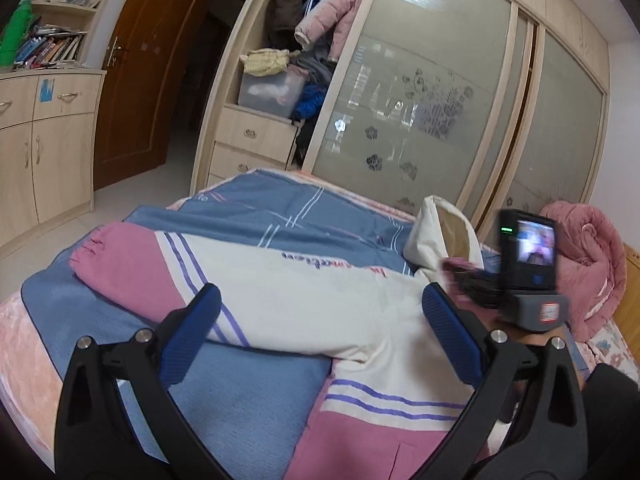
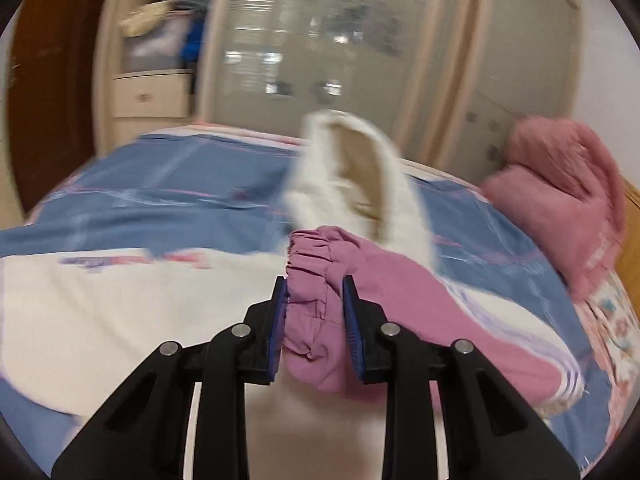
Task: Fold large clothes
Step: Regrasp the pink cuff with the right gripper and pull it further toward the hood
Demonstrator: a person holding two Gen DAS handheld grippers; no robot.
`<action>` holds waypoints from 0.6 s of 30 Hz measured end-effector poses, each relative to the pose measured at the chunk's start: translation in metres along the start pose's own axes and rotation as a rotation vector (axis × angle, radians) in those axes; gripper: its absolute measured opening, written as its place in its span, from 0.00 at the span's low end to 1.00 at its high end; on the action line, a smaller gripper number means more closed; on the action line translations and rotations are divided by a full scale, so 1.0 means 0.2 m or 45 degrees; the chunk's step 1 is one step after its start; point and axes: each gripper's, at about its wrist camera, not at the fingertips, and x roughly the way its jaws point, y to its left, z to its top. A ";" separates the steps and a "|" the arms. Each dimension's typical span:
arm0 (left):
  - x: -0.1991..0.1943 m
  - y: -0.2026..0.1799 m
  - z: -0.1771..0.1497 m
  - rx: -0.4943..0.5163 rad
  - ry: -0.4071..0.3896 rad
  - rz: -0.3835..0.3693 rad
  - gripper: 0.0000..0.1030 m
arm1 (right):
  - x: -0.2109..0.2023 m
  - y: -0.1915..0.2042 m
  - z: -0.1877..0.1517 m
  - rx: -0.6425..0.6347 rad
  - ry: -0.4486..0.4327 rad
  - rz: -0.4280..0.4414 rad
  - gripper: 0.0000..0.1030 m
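Blue bedspread (image 1: 248, 400) carries your cream-and-pink jacket (image 1: 320, 304), lying under your spread left gripper (image 1: 320, 336); your right gripper (image 2: 315, 330) pinches its pink cuff (image 2: 316, 280).

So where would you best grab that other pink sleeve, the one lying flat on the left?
At its gathered cuff, coming from the sleeve's free left end along its length. The sleeve lies flat across the jacket, and the elastic bunches the cloth there. The left gripper is open, empty; the right gripper holds its sleeve likewise.
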 end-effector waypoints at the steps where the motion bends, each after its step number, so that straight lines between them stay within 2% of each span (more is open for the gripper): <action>1: -0.01 0.01 0.01 -0.006 -0.007 0.000 0.98 | 0.01 0.08 0.00 -0.028 0.004 0.028 0.26; 4: -0.03 0.04 0.03 -0.026 -0.016 -0.001 0.98 | 0.07 0.29 -0.07 -0.088 0.076 0.083 0.26; 8: -0.03 0.07 0.04 -0.039 -0.012 0.002 0.98 | 0.17 0.38 -0.19 -0.113 0.179 0.097 0.27; 11: -0.03 0.07 0.04 -0.041 -0.005 -0.007 0.98 | 0.20 0.39 -0.24 -0.100 0.194 0.108 0.37; 12: -0.04 0.07 0.04 -0.036 -0.007 -0.006 0.98 | 0.21 0.39 -0.24 -0.083 0.203 0.131 0.45; 13: -0.04 0.06 0.04 -0.029 -0.009 -0.006 0.98 | 0.21 0.39 -0.25 -0.069 0.210 0.156 0.64; 15: -0.04 0.05 0.05 -0.026 -0.011 -0.012 0.98 | 0.19 0.40 -0.25 -0.049 0.198 0.193 0.83; 16: -0.04 0.05 0.04 -0.023 -0.012 -0.014 0.98 | 0.17 0.40 -0.25 -0.034 0.178 0.219 0.87; 17: -0.05 0.04 0.04 -0.020 -0.012 -0.015 0.98 | 0.14 0.39 -0.25 -0.006 0.167 0.274 0.96; 18: -0.05 0.04 0.04 -0.017 -0.014 -0.017 0.98 | 0.11 0.38 -0.26 0.021 0.154 0.314 0.99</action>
